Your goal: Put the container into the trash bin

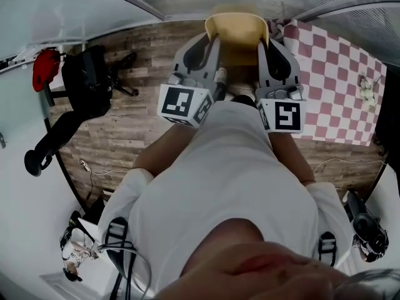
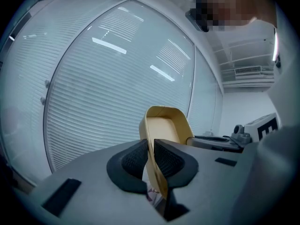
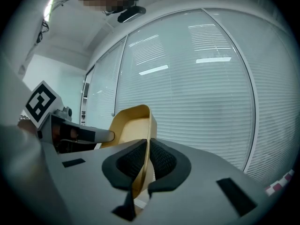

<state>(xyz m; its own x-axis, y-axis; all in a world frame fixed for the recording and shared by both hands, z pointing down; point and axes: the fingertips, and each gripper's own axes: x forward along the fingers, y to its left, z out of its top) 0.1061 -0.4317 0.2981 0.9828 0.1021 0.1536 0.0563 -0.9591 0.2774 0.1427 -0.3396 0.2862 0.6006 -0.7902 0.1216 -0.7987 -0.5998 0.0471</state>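
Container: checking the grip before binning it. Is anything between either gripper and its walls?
Nothing visible does. The left gripper and the right gripper each clamp a wall of the container directly. No trash bin is in view.

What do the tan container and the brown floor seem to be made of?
The tan open container: probably paperboard or moulded fibre; its wall looks thin and matte, without gloss. The brown plank floor: wood or wood-look laminate; grain and plank seams show.

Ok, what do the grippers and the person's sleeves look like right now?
Both the left gripper and right gripper have grey moulded bodies, black ribbed pads and a white cube with black square markers. The person wears a white short-sleeved shirt.
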